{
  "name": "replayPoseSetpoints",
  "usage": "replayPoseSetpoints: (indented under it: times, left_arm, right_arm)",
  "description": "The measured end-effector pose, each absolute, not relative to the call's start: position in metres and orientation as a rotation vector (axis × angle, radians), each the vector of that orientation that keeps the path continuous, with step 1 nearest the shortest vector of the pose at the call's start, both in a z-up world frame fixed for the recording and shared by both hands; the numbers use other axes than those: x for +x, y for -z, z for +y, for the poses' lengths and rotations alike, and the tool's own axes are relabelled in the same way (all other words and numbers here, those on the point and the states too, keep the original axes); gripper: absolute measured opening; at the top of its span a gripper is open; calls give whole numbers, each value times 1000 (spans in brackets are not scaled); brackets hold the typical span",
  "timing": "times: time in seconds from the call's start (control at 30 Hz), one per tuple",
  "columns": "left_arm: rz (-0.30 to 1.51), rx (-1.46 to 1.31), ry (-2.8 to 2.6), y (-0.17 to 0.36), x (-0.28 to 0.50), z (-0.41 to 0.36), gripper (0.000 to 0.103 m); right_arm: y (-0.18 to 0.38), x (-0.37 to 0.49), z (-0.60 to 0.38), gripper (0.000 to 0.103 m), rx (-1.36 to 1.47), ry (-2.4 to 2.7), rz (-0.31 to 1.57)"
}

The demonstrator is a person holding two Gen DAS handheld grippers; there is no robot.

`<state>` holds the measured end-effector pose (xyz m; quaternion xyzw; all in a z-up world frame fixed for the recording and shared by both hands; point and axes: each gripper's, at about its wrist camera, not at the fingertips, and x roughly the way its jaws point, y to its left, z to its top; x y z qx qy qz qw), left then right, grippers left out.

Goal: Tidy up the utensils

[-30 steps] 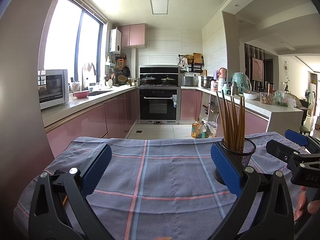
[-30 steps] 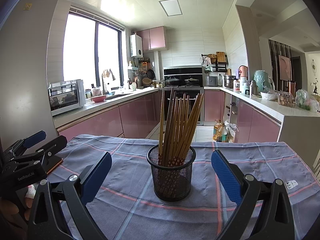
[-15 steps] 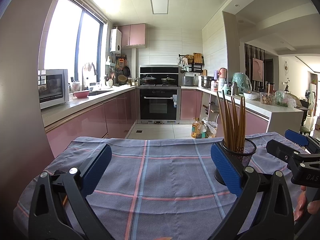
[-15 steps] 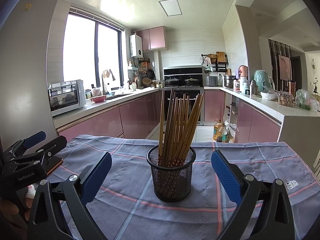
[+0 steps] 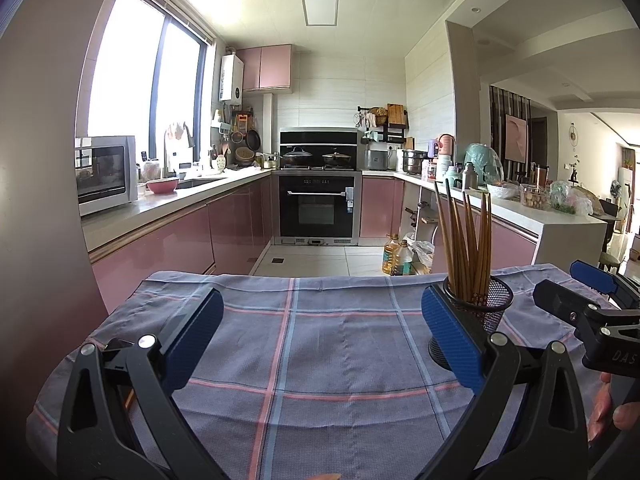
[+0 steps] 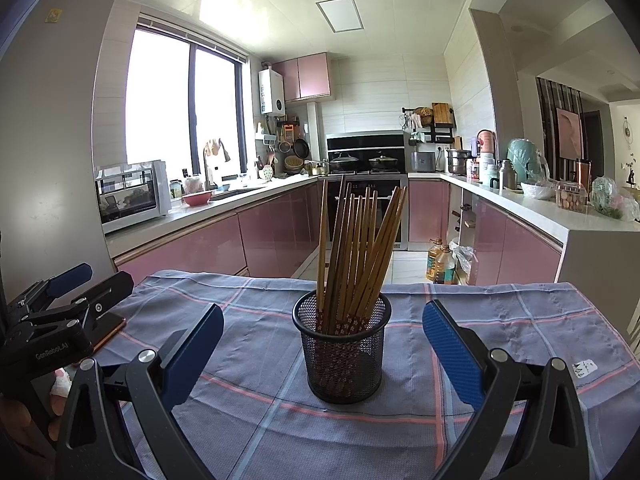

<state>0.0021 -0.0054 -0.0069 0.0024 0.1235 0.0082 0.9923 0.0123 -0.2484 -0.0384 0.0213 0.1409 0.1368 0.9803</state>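
Nothing moved since prev frame. My right gripper (image 6: 322,354) & left gripper (image 5: 318,346) both spread, empty. Chopsticks (image 6: 356,256) upright in mesh cup (image 6: 342,354), mid-tablecloth (image 6: 500,320). Pinch one stick near top, lift straight.

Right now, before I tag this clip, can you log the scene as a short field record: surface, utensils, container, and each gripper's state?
surface: table under a blue-grey plaid cloth
container: black mesh cup, upright on the cloth
utensils: wooden chopsticks, bunched in the cup, fanning upward
left gripper: open, holding nothing, over bare cloth left of the cup
right gripper: open, holding nothing, cup centred ahead between its fingers
contact: neither gripper touches the cup
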Motion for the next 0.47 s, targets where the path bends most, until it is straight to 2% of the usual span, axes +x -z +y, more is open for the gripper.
replayPoseSetpoints:
  times: [0.27, 0.47]
  left_arm:
    - [296, -1, -32, 11, 11, -5, 98]
    - [473, -23, -58, 31, 43, 16, 98]
  right_arm:
    - [44, 20, -258, 96, 46, -258, 327]
    - [76, 66, -314, 96, 18, -61, 572]
